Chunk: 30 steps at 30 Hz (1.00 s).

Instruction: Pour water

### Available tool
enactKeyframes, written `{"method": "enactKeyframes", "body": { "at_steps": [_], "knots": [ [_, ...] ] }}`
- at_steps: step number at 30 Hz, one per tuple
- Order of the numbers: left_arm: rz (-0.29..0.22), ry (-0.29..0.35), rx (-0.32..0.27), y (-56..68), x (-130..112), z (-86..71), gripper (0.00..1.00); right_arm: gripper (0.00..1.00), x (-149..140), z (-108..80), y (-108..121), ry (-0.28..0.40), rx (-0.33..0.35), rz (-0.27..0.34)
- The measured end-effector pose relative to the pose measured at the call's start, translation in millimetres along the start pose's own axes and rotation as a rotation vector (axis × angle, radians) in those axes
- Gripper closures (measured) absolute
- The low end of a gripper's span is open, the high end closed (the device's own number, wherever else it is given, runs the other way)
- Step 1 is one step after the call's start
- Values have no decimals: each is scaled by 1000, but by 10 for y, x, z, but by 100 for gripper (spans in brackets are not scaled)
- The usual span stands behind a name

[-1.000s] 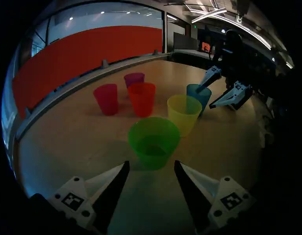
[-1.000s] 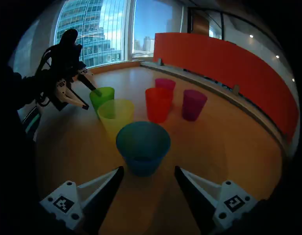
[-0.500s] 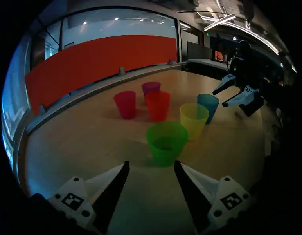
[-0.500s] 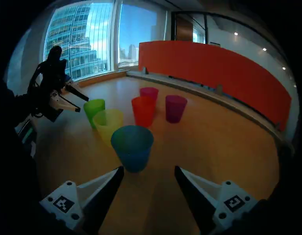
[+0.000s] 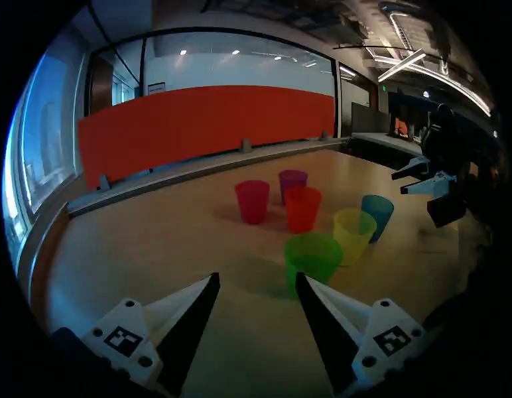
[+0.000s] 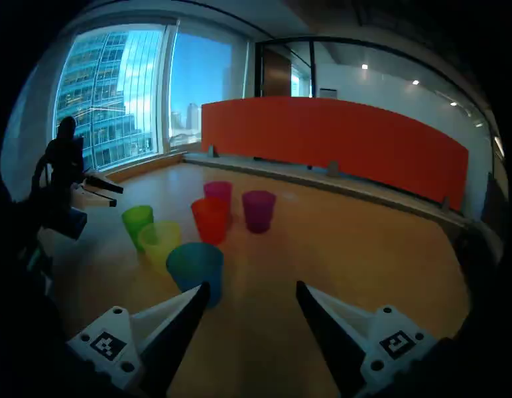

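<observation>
Wooden desk carries six translucent plastic cups, all upright, in one loose cluster.

Left gripper view: the left tool is wide open and holds nothing; bare desk shows between its fingers. The green cup stands nearest, just past the right-hand fingertip, which overlaps its base in the picture. Contact there cannot be confirmed. The yellow cup stands just behind the green one, and the blue cup just beyond that. The orange cup, pink cup and purple cup form the far group, close together. The right tool is at the far right, raised above the desk, near the blue cup but apart from it. Its fingers are spread and empty.

Right gripper view: the right tool is likewise wide open and empty. The blue cup is nearest, beside the left-hand fingertip. The yellow cup and green cup stand in line beyond it, leftward. The left tool is at the far left, held by a person in silhouette.

Whether any cup contains water cannot be told.

An orange panel runs along the desk's far side. A window faces high-rise buildings.
</observation>
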<state>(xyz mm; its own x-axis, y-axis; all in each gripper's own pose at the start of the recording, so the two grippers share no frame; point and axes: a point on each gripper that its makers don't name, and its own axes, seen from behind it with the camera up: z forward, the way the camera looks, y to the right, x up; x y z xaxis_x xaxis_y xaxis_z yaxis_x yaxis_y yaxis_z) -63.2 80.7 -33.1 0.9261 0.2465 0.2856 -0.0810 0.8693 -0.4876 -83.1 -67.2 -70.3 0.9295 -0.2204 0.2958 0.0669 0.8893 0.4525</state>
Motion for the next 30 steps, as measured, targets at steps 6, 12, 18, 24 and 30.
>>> {"method": "enactKeyframes", "body": {
  "at_steps": [6, 12, 18, 24, 30],
  "knots": [
    [-33, 71, 71, -156, 169, -42, 16, 0, 183, -19, 168, 68, -77, 25],
    [-77, 163, 156, -350, 407, -120, 16, 0, 391, -51, 340, 143, -153, 37],
    [-111, 244, 253, -528, 568, -209, 16, 0, 591, -107, 561, 228, -257, 48],
    [-146, 318, 318, -630, 745, -282, 16, 0, 808, -211, 724, 321, -346, 91],
    [-166, 370, 347, -658, 895, -340, 16, 0, 960, -299, 817, 379, -417, 117]
  ]
}}
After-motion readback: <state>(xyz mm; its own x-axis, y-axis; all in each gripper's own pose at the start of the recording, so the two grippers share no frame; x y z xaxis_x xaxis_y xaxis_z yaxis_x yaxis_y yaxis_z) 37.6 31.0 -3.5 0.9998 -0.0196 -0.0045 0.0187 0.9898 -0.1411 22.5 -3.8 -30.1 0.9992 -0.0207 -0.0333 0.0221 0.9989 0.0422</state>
